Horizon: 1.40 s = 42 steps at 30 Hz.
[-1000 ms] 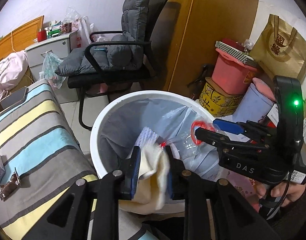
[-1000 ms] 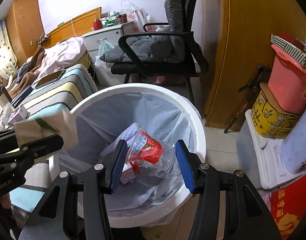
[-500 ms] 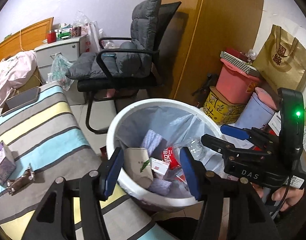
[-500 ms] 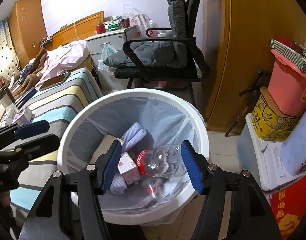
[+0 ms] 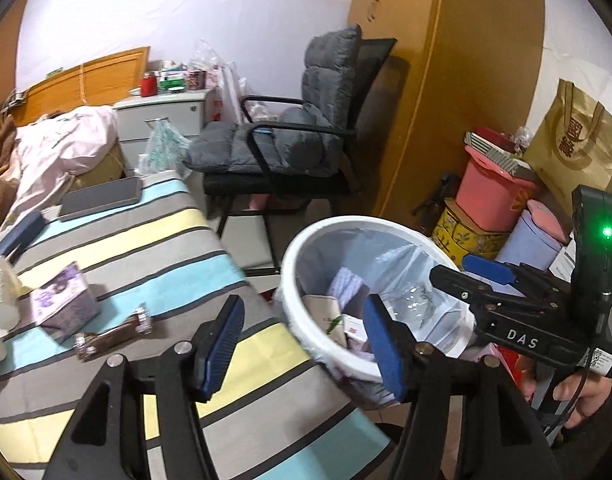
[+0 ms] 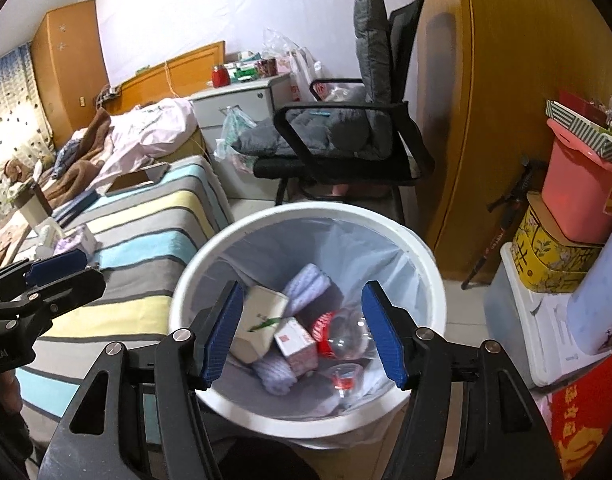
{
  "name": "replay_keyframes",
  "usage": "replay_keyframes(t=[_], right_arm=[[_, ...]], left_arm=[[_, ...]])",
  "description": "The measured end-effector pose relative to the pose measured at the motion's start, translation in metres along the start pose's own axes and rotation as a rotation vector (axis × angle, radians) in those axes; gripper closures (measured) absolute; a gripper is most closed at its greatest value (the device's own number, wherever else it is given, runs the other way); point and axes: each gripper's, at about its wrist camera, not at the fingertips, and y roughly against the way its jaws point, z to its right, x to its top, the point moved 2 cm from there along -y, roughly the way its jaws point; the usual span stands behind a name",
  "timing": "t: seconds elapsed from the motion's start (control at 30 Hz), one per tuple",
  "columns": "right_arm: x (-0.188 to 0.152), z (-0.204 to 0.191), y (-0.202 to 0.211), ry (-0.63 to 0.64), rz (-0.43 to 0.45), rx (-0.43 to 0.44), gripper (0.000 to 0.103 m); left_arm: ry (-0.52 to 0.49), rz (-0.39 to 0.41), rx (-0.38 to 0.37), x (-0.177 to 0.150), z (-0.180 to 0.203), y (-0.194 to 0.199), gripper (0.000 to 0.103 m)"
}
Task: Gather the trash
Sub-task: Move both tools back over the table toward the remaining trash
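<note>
My left tool (image 5: 301,344) spread empty over the striped worktop (image 5: 153,248), my right tool (image 6: 301,328) gaping above the lined bin (image 6: 422,256), grey chair (image 6: 346,132) behind

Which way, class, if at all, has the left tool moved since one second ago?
Yes. The left tool has drawn back from over the white bin toward the striped bed cover, and now stands open and empty.

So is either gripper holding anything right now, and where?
Nothing held: left gripper and right gripper both gape open, empty, by the trash bin.
</note>
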Motion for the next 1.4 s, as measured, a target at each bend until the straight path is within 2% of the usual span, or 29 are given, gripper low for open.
replay_keyframes(t=[0.57, 0.83, 1.07, 1.4], right_arm=[[0.004, -0.065, 0.005, 0.077, 0.056, 0.125, 0.039], [0.003, -0.114, -0.007, 0.176, 0.038, 0.198, 0.039], [0.003, -0.151, -0.019, 0.267, 0.018, 0.246, 0.039], [0.001, -0.188, -0.038, 0.360, -0.021, 0.301, 0.039]], left_arm=[[0.127, 0.087, 0.212, -0.032, -0.092, 0.074, 0.036], [0.212, 0.112, 0.306, -0.054, -0.147, 0.109, 0.032], [0.266, 0.108, 0.374, -0.070, -0.194, 0.128, 0.032], [0.334, 0.108, 0.417, -0.085, -0.246, 0.141, 0.032]])
